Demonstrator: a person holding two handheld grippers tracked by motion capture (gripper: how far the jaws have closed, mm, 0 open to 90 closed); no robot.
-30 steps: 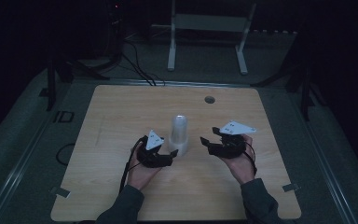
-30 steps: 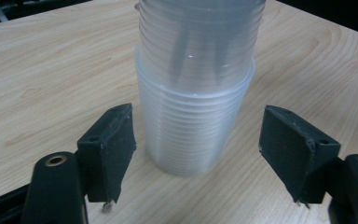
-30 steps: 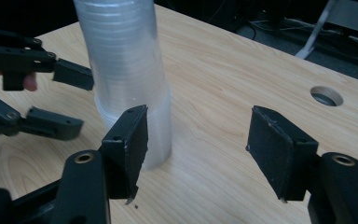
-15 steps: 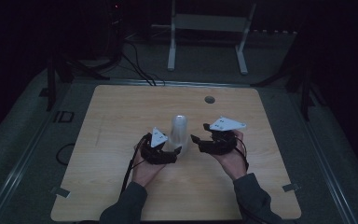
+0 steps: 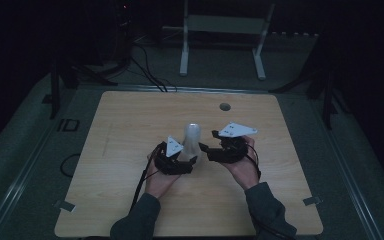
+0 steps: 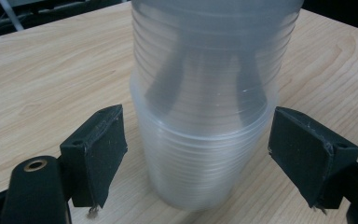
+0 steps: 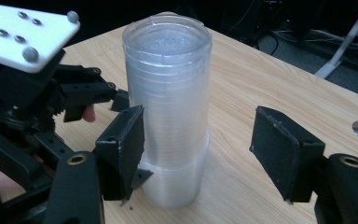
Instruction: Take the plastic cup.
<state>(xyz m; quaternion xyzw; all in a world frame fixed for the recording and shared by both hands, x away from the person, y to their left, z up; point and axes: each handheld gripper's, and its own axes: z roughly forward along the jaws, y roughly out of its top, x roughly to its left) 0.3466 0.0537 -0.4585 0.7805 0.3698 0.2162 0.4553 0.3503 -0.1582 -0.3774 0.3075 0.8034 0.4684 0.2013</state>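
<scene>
Both grippers opened around translucent cup stack (image 5: 191, 141).

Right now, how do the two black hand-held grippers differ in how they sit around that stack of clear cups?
The left gripper has the stack of clear plastic cups between its fingers, near the base, with a gap on each side. The right gripper has the stack beside its left finger, with open table between its fingers. In the high view, the right gripper's grey plate looks larger than the left's. Both have just been opening, and neither presses on the stack.
</scene>
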